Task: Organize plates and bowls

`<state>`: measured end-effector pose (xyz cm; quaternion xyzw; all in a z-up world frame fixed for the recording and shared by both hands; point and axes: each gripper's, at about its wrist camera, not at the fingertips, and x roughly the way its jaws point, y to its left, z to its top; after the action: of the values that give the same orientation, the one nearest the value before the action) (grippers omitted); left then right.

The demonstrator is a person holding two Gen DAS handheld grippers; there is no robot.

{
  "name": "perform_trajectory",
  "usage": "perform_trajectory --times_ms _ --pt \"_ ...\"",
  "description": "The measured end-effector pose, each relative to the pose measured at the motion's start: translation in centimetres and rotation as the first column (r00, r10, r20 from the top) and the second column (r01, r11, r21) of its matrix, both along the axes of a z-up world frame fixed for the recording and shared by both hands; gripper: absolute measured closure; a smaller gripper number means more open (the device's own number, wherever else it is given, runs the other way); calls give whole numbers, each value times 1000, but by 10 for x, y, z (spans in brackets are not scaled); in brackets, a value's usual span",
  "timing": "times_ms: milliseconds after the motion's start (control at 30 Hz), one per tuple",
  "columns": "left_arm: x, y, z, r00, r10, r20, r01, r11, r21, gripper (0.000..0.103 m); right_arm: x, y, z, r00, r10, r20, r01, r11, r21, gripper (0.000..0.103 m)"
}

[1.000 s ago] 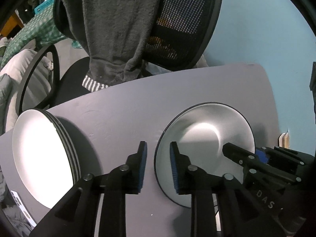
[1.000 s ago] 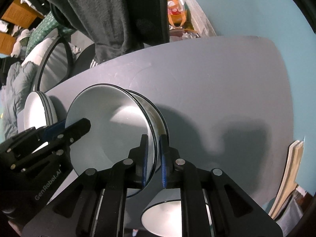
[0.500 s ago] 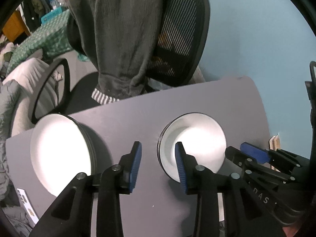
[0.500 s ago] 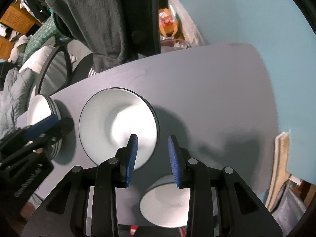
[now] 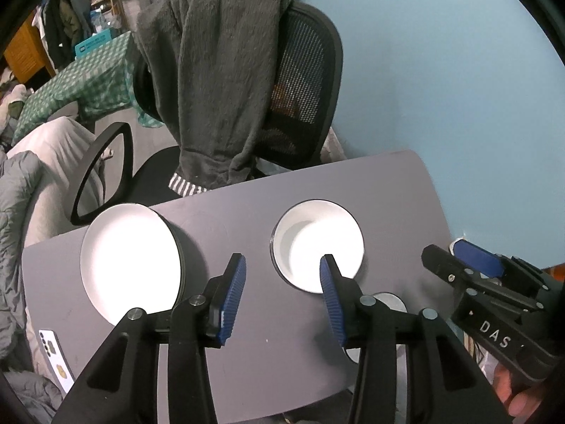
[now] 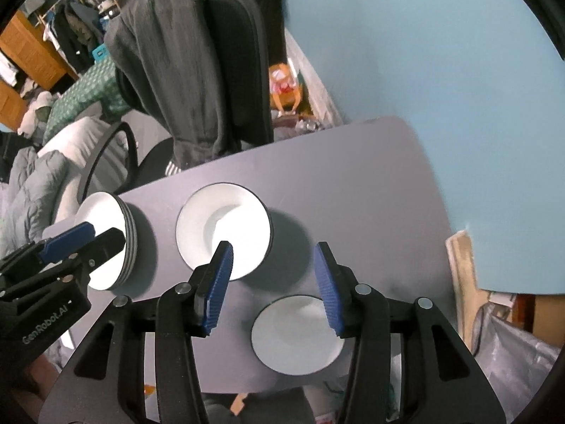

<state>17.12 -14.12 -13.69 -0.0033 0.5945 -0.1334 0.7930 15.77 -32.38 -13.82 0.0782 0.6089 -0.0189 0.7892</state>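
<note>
Dim room; overexposed glare on plates [image 5: 130, 261]; fisheye-warped, dark-vignetted edges.

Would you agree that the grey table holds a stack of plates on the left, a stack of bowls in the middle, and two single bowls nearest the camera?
Not quite. The right wrist view shows only one single bowl nearest the camera, not two. The rest holds: the grey table carries a stack of plates on the left and a stack of bowls in the middle.

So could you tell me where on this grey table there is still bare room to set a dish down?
The widest bare patch of the grey table is its far right part, between the middle stack of white bowls and the blue wall. The left edge, by the stack of white plates, is crowded, and the small white bowl fills the near edge.
</note>
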Motion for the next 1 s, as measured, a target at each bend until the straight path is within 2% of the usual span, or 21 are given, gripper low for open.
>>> perform_trajectory --times_ms 200,467,1000 --pt "-14 5 12 1000 -18 1 18 1000 -16 59 -17 2 20 999 -29 27 30 999 -27 56" --pt "-33 6 17 998 -68 0 68 998 -16 55 -39 -1 36 996 -72 50 73 997 -37 49" --pt "-52 -14 21 984 -176 5 176 984 -3 54 -75 -14 46 988 -145 51 147 989 -24 48"
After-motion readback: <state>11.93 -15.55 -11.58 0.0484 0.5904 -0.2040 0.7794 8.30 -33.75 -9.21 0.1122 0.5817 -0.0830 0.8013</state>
